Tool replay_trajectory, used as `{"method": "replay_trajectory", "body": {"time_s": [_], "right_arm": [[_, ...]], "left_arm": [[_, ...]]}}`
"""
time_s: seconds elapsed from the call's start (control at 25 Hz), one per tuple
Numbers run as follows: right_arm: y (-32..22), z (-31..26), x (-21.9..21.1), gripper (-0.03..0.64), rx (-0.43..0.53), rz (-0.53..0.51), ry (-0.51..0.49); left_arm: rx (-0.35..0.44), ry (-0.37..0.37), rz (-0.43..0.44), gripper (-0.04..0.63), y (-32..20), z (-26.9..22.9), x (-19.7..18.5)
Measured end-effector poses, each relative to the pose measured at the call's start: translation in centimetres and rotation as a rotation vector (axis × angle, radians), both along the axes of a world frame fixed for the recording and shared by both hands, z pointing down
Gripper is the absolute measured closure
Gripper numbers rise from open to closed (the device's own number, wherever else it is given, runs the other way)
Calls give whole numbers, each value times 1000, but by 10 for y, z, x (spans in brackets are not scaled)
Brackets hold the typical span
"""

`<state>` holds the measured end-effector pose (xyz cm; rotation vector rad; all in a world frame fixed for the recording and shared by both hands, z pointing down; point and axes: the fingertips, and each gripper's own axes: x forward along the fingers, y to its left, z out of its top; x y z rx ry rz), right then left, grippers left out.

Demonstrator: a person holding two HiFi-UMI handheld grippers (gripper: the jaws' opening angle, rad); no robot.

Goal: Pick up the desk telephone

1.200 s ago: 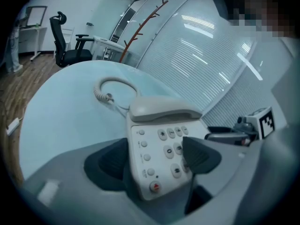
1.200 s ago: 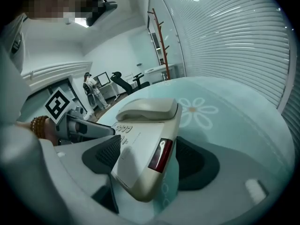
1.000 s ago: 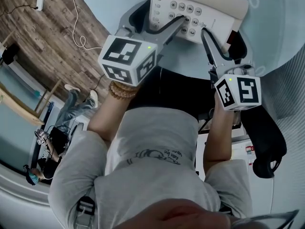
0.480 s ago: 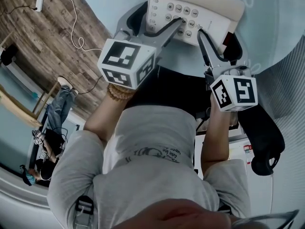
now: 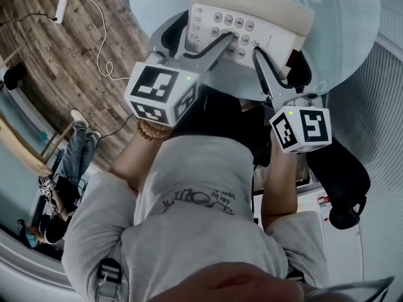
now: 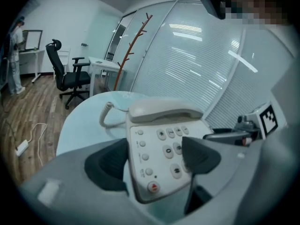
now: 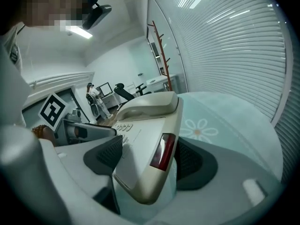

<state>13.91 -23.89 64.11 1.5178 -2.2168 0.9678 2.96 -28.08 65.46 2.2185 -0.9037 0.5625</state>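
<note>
Desk telephone (image 5: 245,33) lies at the near edge of the pale blue table (image 5: 343,39); we cannot tell whether its base touches. Handset (image 5: 252,2) is in its cradle.

Left gripper (image 6: 153,161) is clamped on the front left corner, one pad at the side wall, the other on the keypad. Right gripper (image 7: 150,162) is clamped on the front right corner by the red window (image 7: 162,151).

Judgement: the shell is stiff, smooth, fairly light. The handset rests loose and the coiled cord (image 6: 108,118) will drag. Best hold is both side walls, kept level.
</note>
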Motion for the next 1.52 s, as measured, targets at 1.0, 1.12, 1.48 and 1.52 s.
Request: {"method": "replay_trajectory", "body": {"time_s": [1.0, 1.12, 1.48, 1.52], "right_arm": [[48, -226, -4, 264, 179, 23, 26], [50, -262, -4, 265, 228, 20, 47], [82, -333, -28, 265, 328, 27, 68], [85, -339, -29, 265, 337, 28, 70]], "left_arm": [[178, 46, -32, 230, 49, -229, -4], [213, 72, -44, 230, 53, -262, -5], [313, 100, -43, 230, 83, -336, -28], [323, 101, -43, 230, 85, -342, -29]]}}
